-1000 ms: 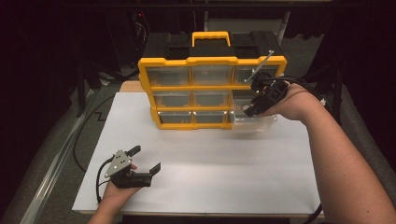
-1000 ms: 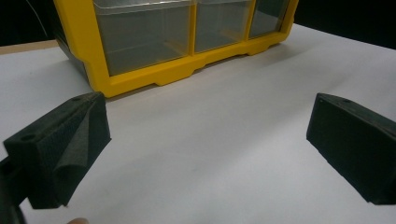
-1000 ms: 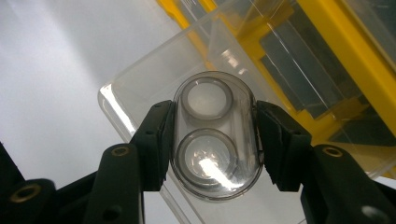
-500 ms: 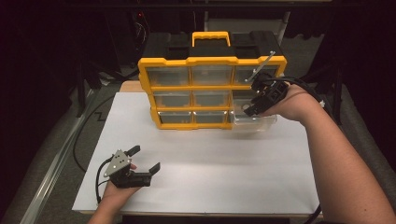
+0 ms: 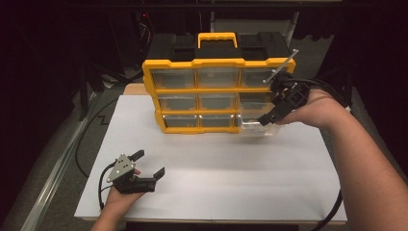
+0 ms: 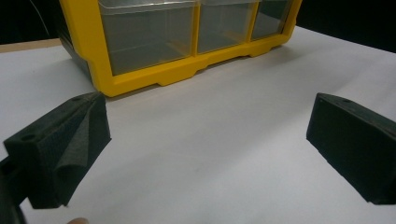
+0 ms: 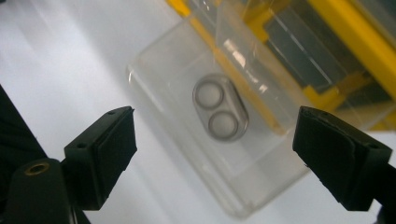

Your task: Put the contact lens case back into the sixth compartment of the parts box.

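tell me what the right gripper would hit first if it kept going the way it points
Most likely the clear drawer pulled out of the yellow organizer; it sits centred between the right gripper's open jaws, though depth is unclear.

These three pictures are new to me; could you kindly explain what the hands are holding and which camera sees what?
A person holds hand-operated tongs in each hand, no robot. The high view looks down on a white table. The left tongs rest open near the front edge, holding nothing. The right tongs hover open over a clear drawer pulled out of the bottom right of a yellow organiser. The other two pictures come from cameras riding on each tool: the left gripper view faces the organiser's base, the right gripper view looks down into the drawer at a small clear two-ringed piece.
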Demonstrator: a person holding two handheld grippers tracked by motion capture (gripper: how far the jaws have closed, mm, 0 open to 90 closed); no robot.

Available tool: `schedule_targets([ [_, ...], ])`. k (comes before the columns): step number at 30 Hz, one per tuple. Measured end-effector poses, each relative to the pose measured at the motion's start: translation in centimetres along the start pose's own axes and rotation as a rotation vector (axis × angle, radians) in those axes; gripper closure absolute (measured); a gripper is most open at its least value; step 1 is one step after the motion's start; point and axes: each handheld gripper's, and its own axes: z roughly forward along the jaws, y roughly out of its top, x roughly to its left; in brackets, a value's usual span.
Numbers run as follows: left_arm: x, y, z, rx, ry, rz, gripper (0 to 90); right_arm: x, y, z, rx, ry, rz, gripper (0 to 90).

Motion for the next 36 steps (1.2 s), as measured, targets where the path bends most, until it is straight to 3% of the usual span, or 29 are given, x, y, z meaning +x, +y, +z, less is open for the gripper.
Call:
schedule_targets([
  [16,-0.3,0.0,0.3,0.003,-0.003,-0.001,0.8,1.8,-5.0,-1.7,0.013,-0.021,0.01,13.9],
  [36,-0.3,0.0,0.2,0.009,-0.002,0.006,0.8,3.1,-8.9,0.2,0.034,-0.009,0.046,8.3],
])
